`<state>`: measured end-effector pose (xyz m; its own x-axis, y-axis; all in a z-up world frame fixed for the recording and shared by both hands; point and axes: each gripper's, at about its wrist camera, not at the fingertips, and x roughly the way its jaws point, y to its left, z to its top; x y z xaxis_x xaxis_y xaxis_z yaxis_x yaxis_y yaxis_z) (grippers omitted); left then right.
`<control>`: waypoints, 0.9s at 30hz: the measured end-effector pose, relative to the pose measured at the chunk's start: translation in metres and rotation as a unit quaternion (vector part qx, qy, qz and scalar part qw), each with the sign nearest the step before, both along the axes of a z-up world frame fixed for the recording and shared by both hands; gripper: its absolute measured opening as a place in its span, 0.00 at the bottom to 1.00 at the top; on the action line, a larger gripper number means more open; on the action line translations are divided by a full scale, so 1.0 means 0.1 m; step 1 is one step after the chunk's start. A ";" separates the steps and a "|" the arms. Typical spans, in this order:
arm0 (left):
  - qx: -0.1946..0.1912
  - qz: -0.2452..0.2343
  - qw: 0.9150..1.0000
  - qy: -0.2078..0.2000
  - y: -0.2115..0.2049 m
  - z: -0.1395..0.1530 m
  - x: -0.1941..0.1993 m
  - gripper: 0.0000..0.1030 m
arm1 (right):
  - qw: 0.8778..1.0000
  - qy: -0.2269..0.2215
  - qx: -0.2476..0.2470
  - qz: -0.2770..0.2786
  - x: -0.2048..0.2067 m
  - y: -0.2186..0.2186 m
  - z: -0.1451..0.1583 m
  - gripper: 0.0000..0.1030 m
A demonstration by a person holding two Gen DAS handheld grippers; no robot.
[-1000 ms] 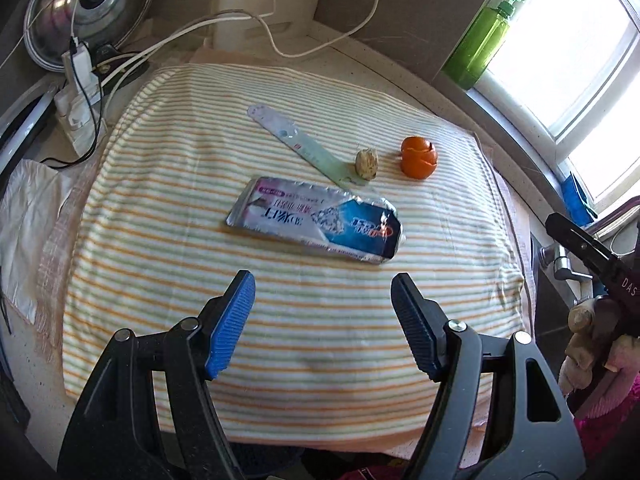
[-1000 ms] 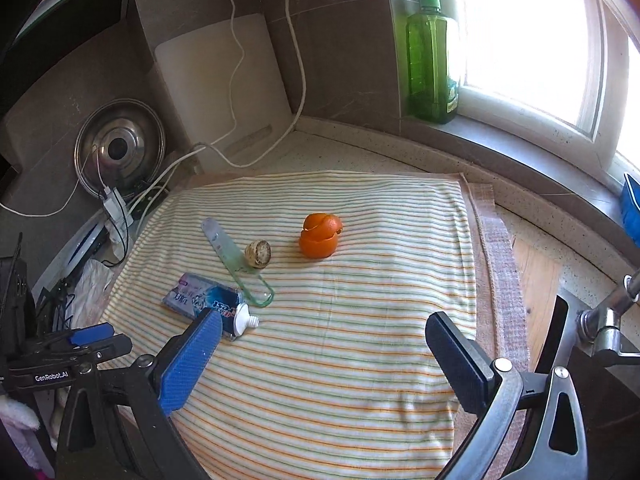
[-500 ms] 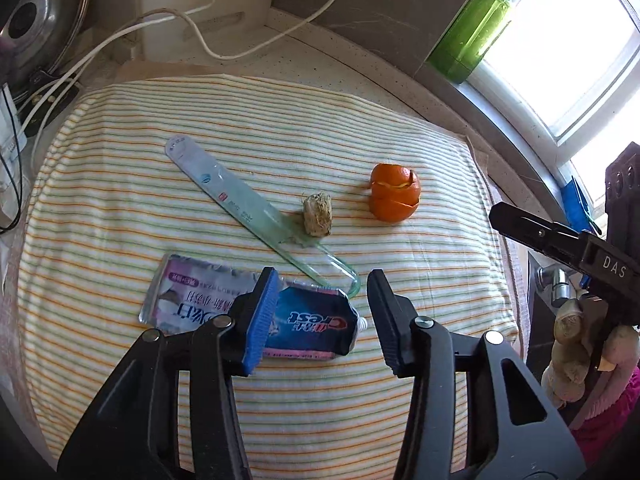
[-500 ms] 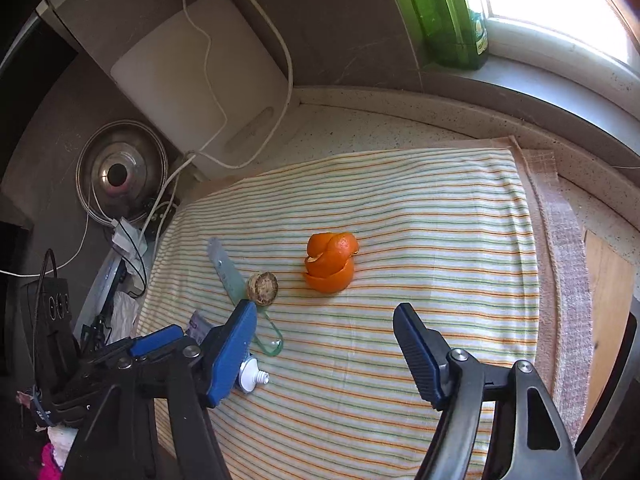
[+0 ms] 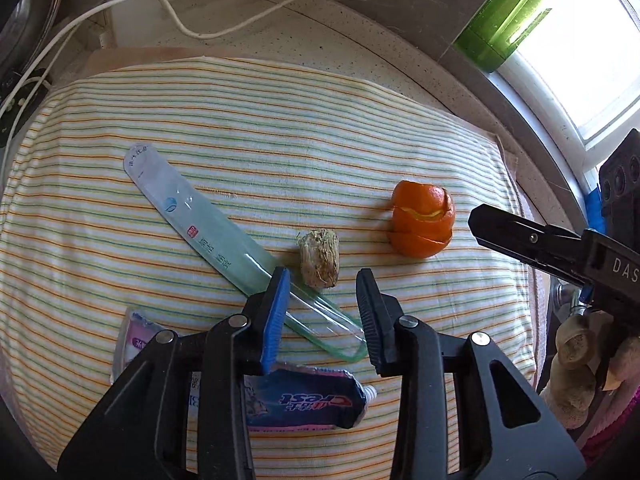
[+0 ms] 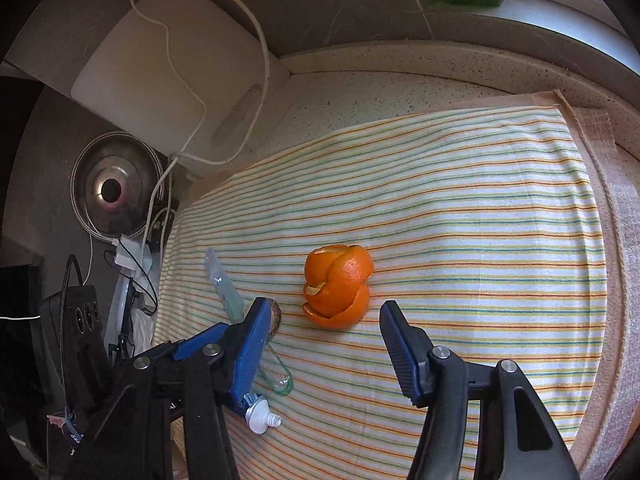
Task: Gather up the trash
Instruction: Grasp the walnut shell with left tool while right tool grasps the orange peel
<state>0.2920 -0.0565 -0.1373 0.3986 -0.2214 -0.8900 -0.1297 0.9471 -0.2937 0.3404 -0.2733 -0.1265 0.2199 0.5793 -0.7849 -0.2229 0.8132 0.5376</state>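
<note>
On the striped cloth (image 5: 280,128) lie an orange peel (image 5: 422,220), a small brown dried lump (image 5: 319,264), a clear greenish plastic sleeve (image 5: 208,236) and a flattened toothpaste tube (image 5: 304,400). My left gripper (image 5: 322,292) is open, low over the sleeve's near end, just short of the lump. My right gripper (image 6: 324,328) is open, its fingers either side of the orange peel (image 6: 338,286), just in front of it. In the right wrist view the lump (image 6: 275,316) and the tube's cap (image 6: 262,420) show beside the left finger.
A green soap bottle (image 5: 508,16) stands on the window sill. A white cutting board (image 6: 172,76), white cables (image 5: 168,4) and a metal pot lid (image 6: 114,190) are at the back left. A faucet (image 5: 560,292) lies past the cloth's right edge.
Both grippers have moved forward and lower. The left passed over the toothpaste tube toward the sleeve and lump and narrowed. The right closed in on the orange peel.
</note>
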 end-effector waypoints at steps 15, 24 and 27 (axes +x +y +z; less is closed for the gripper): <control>0.018 -0.006 0.999 0.026 -0.09 -0.21 0.30 0.20 | 0.999 0.032 -0.012 0.003 0.22 0.12 -0.29 0.50; 0.020 0.002 1.000 0.020 -0.08 -0.16 0.26 0.19 | 0.999 0.032 -0.010 0.016 0.23 0.19 -0.29 0.37; 0.019 0.005 1.000 0.016 -0.05 -0.11 0.21 0.19 | 0.999 0.031 -0.007 0.009 0.22 0.15 -0.28 0.34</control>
